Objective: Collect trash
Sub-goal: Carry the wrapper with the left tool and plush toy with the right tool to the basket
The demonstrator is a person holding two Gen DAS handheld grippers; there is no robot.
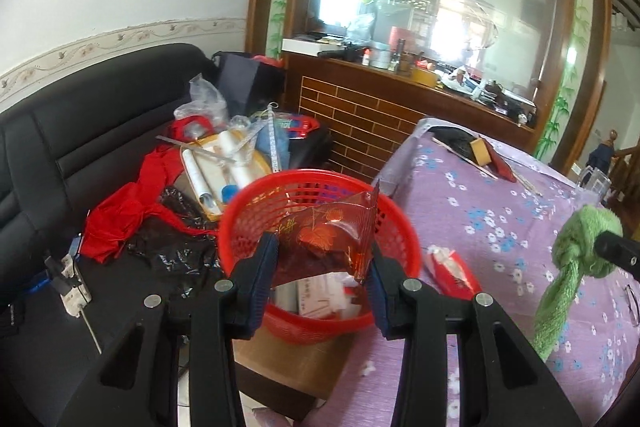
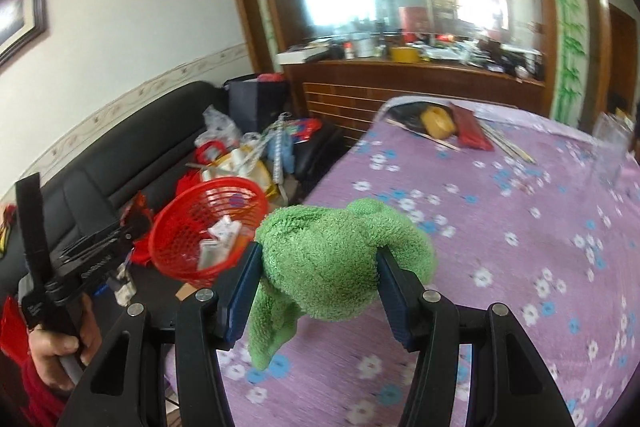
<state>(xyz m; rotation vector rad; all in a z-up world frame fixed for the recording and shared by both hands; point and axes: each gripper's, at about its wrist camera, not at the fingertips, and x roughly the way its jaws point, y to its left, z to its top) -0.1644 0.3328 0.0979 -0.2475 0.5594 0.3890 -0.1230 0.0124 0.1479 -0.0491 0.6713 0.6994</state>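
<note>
My left gripper (image 1: 324,259) is shut on a dark red snack wrapper (image 1: 332,231) and holds it over the red mesh basket (image 1: 256,203), which has paper scraps inside. The basket also shows in the right wrist view (image 2: 180,227), with my left gripper (image 2: 134,223) at its left rim. My right gripper (image 2: 318,267) is shut on a green towel (image 2: 332,259) above the purple flowered tablecloth (image 2: 500,227). The towel shows at the right of the left wrist view (image 1: 576,259). A red and white packet (image 1: 452,271) lies on the cloth beside the basket.
The basket rests on a cardboard box (image 1: 296,367) between the table and a black sofa (image 1: 100,131) piled with red cloth, rolls and plastic. At the table's far end lie a yellow tape roll (image 2: 438,121), a red pouch (image 2: 474,131) and sticks. A wooden counter (image 1: 380,107) stands behind.
</note>
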